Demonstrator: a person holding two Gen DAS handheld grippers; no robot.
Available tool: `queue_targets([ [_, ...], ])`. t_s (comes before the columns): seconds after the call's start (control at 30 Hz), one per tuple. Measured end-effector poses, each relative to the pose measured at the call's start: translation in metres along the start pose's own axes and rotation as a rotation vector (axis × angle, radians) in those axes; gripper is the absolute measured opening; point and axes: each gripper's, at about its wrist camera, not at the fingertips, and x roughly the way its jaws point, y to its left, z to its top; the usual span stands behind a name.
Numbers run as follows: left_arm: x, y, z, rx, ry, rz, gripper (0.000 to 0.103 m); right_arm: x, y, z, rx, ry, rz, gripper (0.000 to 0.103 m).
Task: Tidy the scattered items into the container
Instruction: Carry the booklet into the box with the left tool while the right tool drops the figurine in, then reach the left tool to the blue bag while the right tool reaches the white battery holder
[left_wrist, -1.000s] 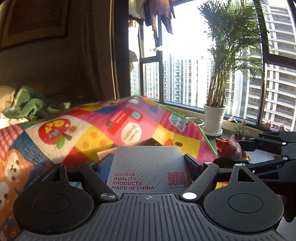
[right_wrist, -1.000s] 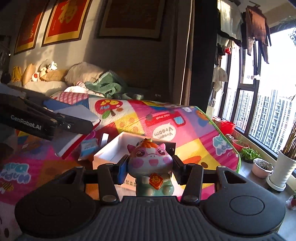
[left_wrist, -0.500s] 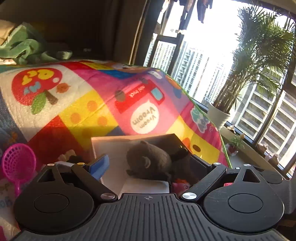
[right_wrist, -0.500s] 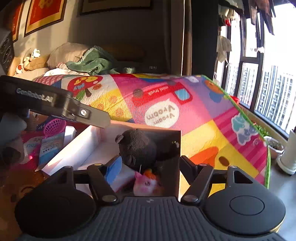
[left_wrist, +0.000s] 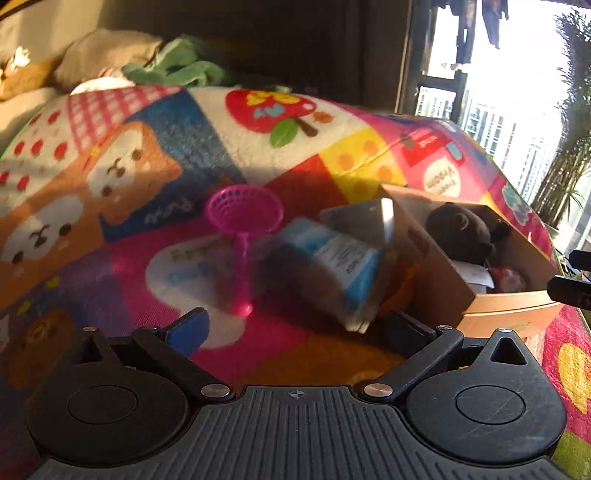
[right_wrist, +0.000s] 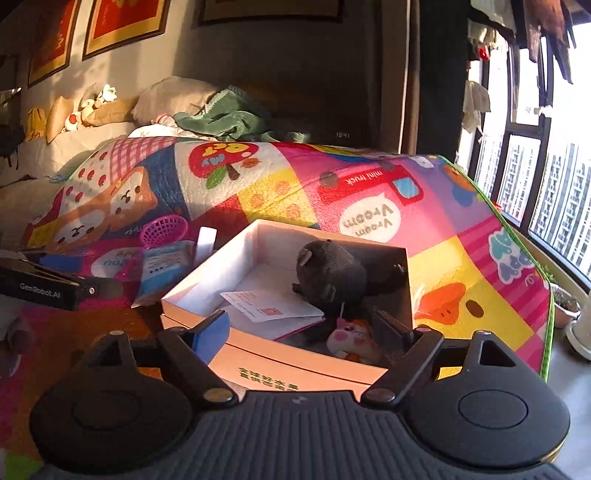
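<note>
Left hand-held gripper (left_wrist: 291, 325): jaws just opened wide, empty.
Right hand-held gripper (right_wrist: 303, 332): just spread, empty, over the box (right_wrist: 295, 373).
Blue packet (left_wrist: 332, 266): leaning beside box; likely to slip.
Pink strainer (left_wrist: 243, 221): light, may skid.

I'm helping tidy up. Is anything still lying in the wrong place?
Yes. The pink strainer and the blue packet still lie on the mat beside the box, not inside with the toys.
</note>
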Motion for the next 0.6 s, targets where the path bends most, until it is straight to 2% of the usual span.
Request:
queue_targets([
  [0.1, -0.003, 0.011, -0.009, -0.002, -0.024, 0.037, 0.103, -0.001, 0.026, 0.009, -0.062, -0.02, 0.022, 0.084],
  [0.23, -0.011, 0.019, -0.013, -0.06, -0.073, 0.019, 0.103, 0.008, 0.057, 0.028, -0.131, -0.027, 0.06, 0.082],
  [0.3, -0.013, 0.021, -0.014, -0.075, -0.089, 0.004, 0.103, 0.023, 0.069, 0.044, -0.146, 0.005, 0.106, 0.061],
  [0.37, -0.013, 0.024, -0.014, -0.099, -0.097, -0.013, 0.103, 0.05, 0.08, 0.063, -0.143, 0.061, 0.137, 0.048],
  [0.5, -0.013, 0.032, -0.014, -0.147, -0.106, -0.037, 0.103, 0.117, 0.099, 0.092, -0.181, 0.119, 0.074, 0.047],
  [0.6, -0.014, 0.032, -0.015, -0.153, -0.115, -0.048, 0.103, 0.163, 0.102, 0.105, -0.163, 0.188, 0.047, 0.047],
])
